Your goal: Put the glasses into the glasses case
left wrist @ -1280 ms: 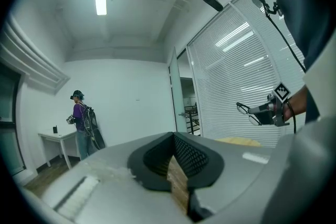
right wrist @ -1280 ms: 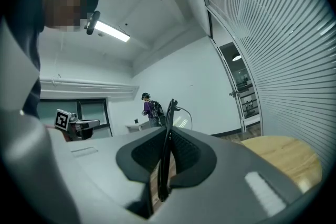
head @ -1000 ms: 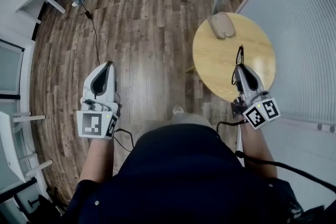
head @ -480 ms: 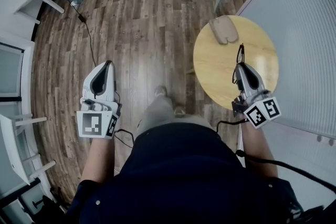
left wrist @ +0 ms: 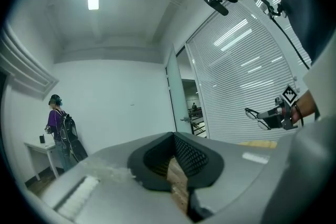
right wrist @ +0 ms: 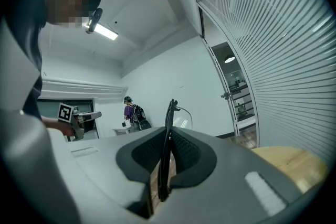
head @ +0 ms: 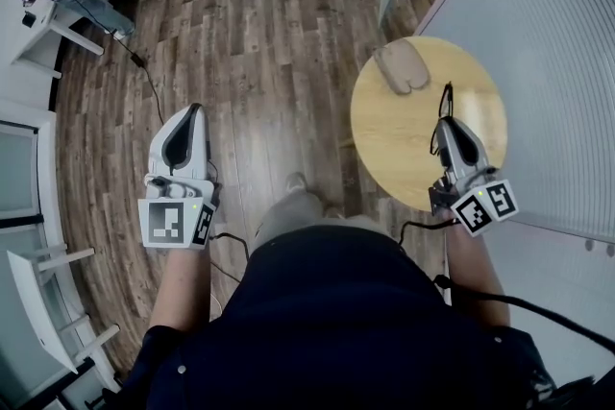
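1. The glasses [right wrist: 167, 149] are off the table [head: 399, 144], pinched in the right claw [head: 448, 122]; its ribbed black pads close on one thin dark part of the frame, which rises upright past the tips; a clear lens shows faintly beyond.
2. The left claw [head: 195, 113] hangs over the plank floor [head: 269, 62], well apart from the table; its pads are pressed nearly together with nothing between them.
3. The glasses case [head: 402, 66] lies at the far edge of the round, pale wooden table; it is tan, rounded and smooth-looking; whether it is open cannot be told.
4. Judgement: the glasses look light, thin and fragile, with slippery lenses; hold them by the frame or arm, never the lenses, and squeeze gently.
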Motion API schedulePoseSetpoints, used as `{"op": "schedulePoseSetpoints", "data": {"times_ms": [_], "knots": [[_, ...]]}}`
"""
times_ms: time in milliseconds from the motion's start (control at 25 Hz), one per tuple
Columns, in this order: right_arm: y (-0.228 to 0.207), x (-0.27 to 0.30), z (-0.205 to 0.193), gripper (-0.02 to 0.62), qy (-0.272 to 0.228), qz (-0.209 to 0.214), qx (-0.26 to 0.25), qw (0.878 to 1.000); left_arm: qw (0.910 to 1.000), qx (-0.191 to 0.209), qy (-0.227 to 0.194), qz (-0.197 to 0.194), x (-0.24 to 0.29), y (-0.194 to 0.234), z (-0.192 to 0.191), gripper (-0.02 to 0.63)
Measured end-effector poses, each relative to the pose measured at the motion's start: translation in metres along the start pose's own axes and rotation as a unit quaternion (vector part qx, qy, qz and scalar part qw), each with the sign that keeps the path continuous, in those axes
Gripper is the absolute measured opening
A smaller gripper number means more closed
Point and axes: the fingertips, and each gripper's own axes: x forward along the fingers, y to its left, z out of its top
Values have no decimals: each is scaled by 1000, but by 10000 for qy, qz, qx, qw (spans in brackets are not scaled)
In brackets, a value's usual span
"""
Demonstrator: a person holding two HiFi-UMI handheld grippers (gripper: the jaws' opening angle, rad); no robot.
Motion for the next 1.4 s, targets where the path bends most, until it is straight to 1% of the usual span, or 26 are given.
{"op": "schedulePoseSetpoints", "data": {"times_ms": [240, 480, 600, 720, 800, 960, 1160, 1400], "knots": [[-1, 33, 11, 34, -192, -203, -67, 9996, 9997, 44, -69, -241, 34, 28, 0, 3], [12, 75, -4, 34, -229, -382, 73, 9990, 9984, 72, -105, -545, 74, 69, -14, 3], [20, 100, 8, 34, -286, -452, 87, 9985, 9975, 96, -190, -674, 101, 93, -5, 3], [26, 98, 0, 34, -325, -565, 45, 9979, 9961, 148, -200, -851, 107, 95, -15, 3], [26, 95, -4, 34, -343, -670, 104, 9971, 9953, 56, -137, -958, 112, 93, -23, 3], [17, 104, 8, 34, -290, -832, 90, 9961, 9929, 60, -203, -1168, 138, 95, -12, 3], [9, 117, 15, 34, -338, -950, -11, 9949, 9926, -84, -160, -1199, 161, 103, -20, 3], [0, 113, 6, 34, -480, -987, -45, 9939, 9922, -17, -177, -1231, 160, 96, -32, 3]]}}
